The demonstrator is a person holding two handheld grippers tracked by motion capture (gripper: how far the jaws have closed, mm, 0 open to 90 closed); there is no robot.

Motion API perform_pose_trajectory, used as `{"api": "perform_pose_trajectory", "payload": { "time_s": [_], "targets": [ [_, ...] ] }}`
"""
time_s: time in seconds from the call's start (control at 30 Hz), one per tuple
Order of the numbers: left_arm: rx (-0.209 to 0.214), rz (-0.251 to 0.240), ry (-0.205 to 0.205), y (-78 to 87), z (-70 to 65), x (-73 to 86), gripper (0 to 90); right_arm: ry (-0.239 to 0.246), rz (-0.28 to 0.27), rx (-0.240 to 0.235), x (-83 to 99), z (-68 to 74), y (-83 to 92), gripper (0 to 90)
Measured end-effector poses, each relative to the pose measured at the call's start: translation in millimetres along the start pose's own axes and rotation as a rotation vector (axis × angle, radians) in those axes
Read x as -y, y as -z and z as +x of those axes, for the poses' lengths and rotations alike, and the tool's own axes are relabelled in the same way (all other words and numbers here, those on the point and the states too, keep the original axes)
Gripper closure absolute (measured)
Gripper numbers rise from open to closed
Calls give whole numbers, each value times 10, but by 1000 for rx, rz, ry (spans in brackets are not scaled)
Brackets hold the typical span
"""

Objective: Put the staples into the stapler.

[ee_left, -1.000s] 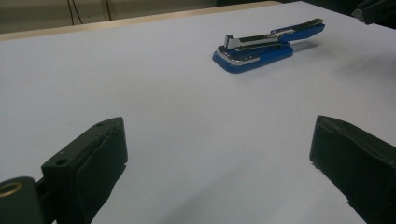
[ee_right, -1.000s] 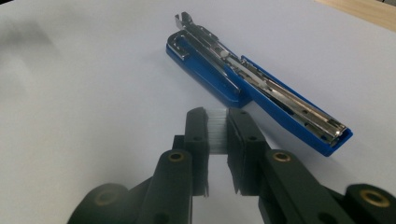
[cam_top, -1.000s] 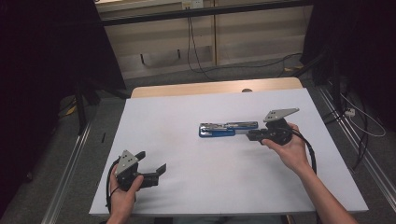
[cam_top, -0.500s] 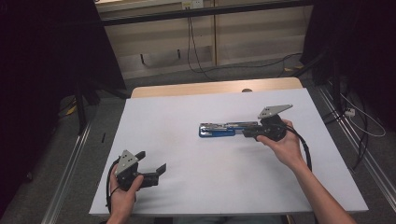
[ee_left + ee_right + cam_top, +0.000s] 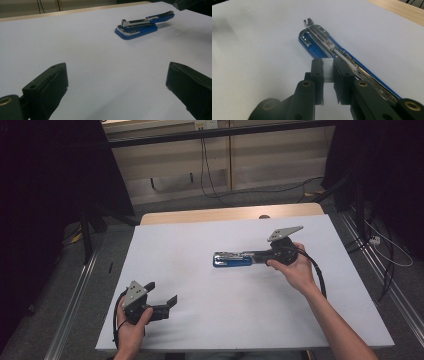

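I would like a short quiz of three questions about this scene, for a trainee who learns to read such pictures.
1. True or false: the left tongs stand open with nothing between them.
2. What do the right tongs grip? A) a silvery strip of staples; B) a red pen; C) nothing.
3. On what does the blue stapler with the metal channel lie, and is it closed or open?

Key
1. True.
2. A.
3. It lies on the white table top. It is open, with its metal staple channel uncovered.
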State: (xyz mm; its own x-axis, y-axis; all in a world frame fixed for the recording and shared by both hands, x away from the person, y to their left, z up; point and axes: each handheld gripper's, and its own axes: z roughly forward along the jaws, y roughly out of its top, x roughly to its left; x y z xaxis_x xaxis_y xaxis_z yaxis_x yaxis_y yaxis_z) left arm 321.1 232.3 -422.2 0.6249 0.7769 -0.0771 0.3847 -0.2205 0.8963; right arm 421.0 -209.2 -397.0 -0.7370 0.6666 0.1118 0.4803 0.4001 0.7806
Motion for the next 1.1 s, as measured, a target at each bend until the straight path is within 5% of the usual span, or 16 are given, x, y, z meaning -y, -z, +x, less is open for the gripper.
{"api": "perform_pose_trajectory", "payload": {
  "time_s": [1.1],
  "targets": [
    [14,2,-13,-9,-21,2,43,10,-29,-19,-330,-80,-482,792]
  ]
}}
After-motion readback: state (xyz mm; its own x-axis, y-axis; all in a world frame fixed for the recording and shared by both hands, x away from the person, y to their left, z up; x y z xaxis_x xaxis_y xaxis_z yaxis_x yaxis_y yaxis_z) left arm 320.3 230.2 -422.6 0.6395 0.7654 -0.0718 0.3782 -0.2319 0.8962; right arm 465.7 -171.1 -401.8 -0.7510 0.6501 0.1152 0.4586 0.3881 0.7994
